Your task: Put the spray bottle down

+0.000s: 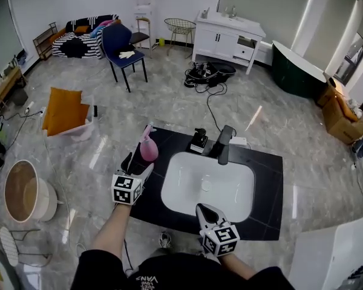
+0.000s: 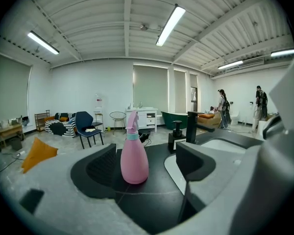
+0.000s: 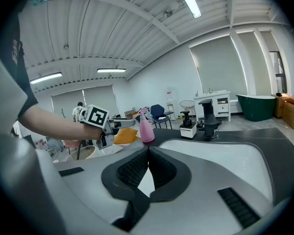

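Note:
A pink spray bottle (image 1: 148,147) stands upright by itself on the black countertop (image 1: 169,139), left of the sink. My left gripper (image 1: 138,163) sits just behind it with its jaws wide open. In the left gripper view the bottle (image 2: 134,155) stands free in front of the open jaws, and neither of the fingers (image 2: 102,168) touches it. My right gripper (image 1: 208,212) is at the sink's near edge. Its jaws meet at the tips (image 3: 148,152), shut with nothing between them. The right gripper view also shows the bottle (image 3: 146,129) and the left gripper's marker cube (image 3: 96,116).
The white sink basin (image 1: 207,186) fills the middle of the counter. A black faucet (image 1: 225,144) and a black soap dispenser (image 1: 199,141) stand behind it. On the floor at the left are a round bucket (image 1: 24,192), an orange cushion (image 1: 66,110) and a blue chair (image 1: 124,50).

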Demonstrator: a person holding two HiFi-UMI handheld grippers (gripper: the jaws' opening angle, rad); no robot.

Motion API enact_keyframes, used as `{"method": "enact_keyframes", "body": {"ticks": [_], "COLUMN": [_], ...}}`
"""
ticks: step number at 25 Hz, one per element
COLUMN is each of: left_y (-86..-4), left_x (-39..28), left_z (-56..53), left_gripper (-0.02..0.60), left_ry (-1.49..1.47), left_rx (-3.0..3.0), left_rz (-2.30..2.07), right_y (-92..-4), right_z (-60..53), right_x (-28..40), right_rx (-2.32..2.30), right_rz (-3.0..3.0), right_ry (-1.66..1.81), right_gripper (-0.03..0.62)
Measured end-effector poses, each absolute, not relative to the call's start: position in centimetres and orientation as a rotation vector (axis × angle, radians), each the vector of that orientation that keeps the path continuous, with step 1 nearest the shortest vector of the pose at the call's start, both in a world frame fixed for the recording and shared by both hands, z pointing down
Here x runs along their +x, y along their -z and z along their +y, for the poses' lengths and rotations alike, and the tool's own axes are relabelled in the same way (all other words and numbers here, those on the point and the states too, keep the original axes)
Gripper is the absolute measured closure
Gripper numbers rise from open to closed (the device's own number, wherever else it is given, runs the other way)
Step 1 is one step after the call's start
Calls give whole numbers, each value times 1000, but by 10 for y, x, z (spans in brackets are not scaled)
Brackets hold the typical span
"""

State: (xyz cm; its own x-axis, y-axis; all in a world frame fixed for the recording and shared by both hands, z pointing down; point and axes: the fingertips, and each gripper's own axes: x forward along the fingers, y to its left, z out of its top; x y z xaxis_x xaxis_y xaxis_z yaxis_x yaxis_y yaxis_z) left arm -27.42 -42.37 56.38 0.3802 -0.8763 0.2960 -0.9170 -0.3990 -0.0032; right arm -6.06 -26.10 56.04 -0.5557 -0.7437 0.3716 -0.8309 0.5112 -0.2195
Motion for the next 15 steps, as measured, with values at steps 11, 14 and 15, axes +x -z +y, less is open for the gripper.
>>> {"method": "enact_keyframes", "body": {"ticks": [11,14,15], "left_y": [-543,-539,-537], "left_x": [-250,-234,-229], "left_z": [-329,-302,-293], "left_gripper": [385,430,451], "left_ry": [-313,-300,-300], "left_rx": [2399,2395,2393], "left_rz": [-1809,-1839,-1848], "right_y": [-554,-553,-552], "right_z": [-236,-228,-225], "right_x": [-32,-21,-18], "right_rx": [1174,1136,1121], "right_rz": [-2620,-2630,-2634], "right_ry": [-514,-499,-496], "right_gripper": [594,594,594]}}
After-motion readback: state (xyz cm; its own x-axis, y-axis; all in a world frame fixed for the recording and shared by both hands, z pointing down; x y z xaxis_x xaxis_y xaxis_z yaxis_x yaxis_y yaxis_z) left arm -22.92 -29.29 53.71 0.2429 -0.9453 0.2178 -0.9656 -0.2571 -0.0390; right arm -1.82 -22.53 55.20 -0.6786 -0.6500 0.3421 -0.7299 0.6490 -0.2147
